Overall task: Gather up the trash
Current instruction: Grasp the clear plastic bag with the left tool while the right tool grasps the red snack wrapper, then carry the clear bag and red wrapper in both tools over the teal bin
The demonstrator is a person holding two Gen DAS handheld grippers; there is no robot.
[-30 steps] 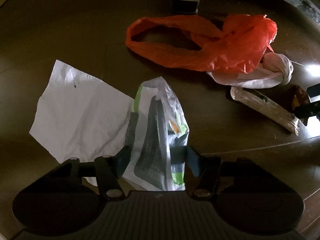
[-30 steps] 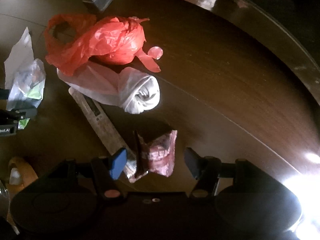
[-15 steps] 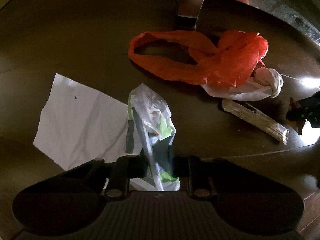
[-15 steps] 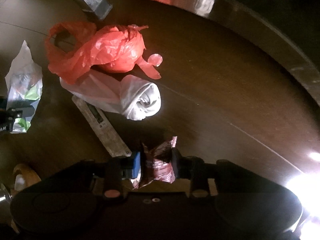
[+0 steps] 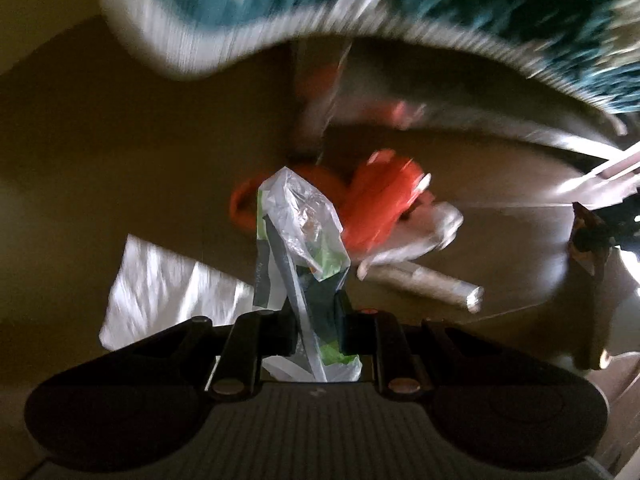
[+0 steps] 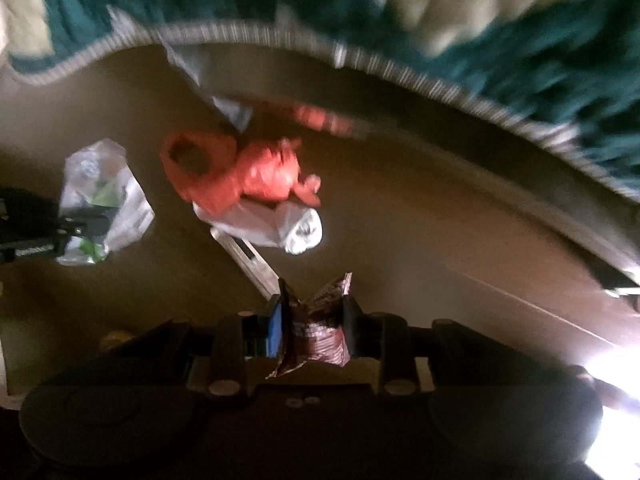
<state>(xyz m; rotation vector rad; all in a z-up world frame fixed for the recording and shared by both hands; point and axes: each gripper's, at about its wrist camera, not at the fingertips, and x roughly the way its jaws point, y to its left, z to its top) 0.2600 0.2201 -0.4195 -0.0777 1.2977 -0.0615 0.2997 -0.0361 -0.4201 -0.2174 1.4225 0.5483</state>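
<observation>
Two grippers each hold trash above the dark table [image 6: 420,240]. Left gripper [image 5: 316,320] has just been closing and now pinches a clear wrapper [image 5: 300,224] with green print. Right gripper [image 6: 314,322] has just been closing too, clamped on a maroon packet [image 6: 320,328]. On the table lie a red bag [image 6: 240,172], a white bag [image 6: 280,226] touching it, a flat stick [image 6: 250,262] beside that, and white paper [image 5: 168,288].

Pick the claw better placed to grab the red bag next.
Neither yet: the left claw grips the clear wrapper, the right claw the maroon wrapper. After emptying, the red bag looks reachable by either.
</observation>
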